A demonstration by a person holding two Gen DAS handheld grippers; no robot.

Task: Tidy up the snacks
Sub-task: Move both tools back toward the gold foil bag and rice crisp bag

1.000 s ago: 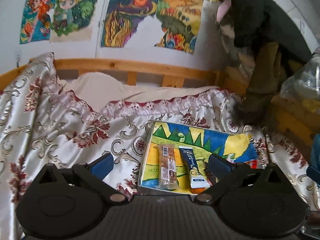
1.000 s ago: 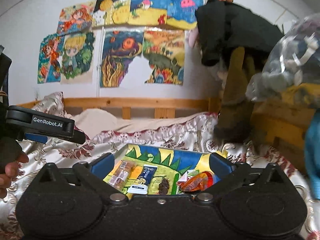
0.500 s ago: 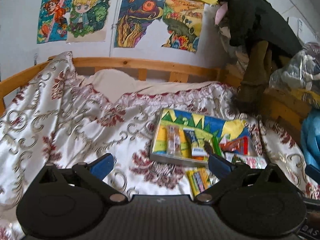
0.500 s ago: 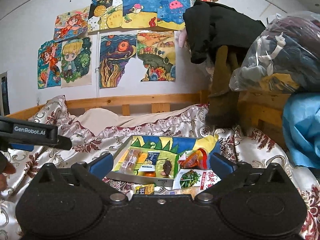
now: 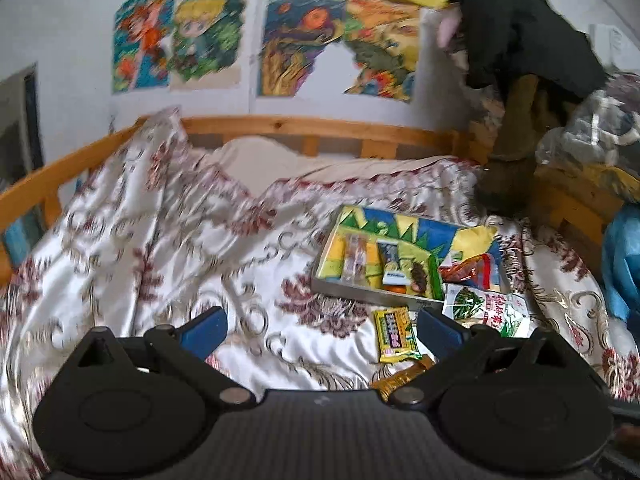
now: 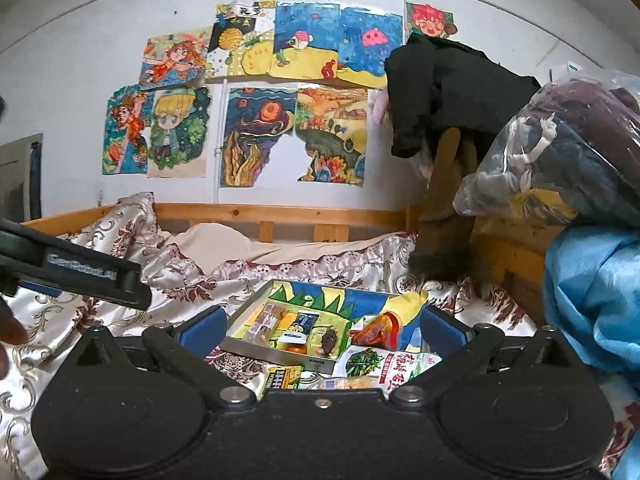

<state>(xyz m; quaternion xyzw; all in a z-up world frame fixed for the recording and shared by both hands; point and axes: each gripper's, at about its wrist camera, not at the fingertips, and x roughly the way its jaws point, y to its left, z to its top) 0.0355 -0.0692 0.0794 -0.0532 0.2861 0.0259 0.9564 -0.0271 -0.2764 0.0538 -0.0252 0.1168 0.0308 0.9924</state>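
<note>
Beyond right gripper [image 6: 320,326], snack tray [image 6: 276,354].

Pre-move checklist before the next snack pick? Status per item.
1. Left gripper open and empty: ok.
2. Right gripper open and empty: ok.
3. Tray lying flat on the bedspread, with snacks inside: ok.
4. All snacks in the tray: not ok. Yellow packet, white-green packet and gold wrapper lie outside, on the bedspread at the tray's near edge.
5. Free room in the tray for them: cannot tell.
6. Left view sharp enough to aim: not ok, motion blur.
</note>
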